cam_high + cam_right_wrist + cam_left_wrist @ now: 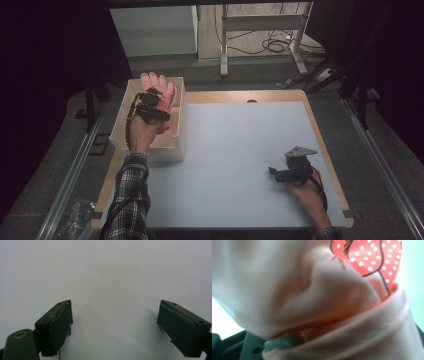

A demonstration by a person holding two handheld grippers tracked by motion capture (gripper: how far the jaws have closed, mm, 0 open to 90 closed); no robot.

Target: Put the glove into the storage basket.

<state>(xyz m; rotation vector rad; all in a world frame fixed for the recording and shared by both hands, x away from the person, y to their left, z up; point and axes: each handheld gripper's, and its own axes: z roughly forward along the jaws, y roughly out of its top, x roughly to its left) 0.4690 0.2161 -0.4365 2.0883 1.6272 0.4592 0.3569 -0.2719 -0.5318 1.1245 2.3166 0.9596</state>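
Fingers, left gripper [159,98]: pinching the pink glove [158,86], it seems; the close view is blurred.
Fingers, right gripper [115,327]: spread wide, nothing between them.
Glove place: over the white box [120,131], held by the left gripper.
Right gripper place: low over the tabletop [240,145].

A person in a plaid sleeve [131,192] lowers the left claw [159,100] into a white box [176,145] at the tabletop's [235,150] left edge, pink fabric [156,82] draped over its jaws. The right claw [274,172] rests on the pale grey surface near the right edge, well apart.
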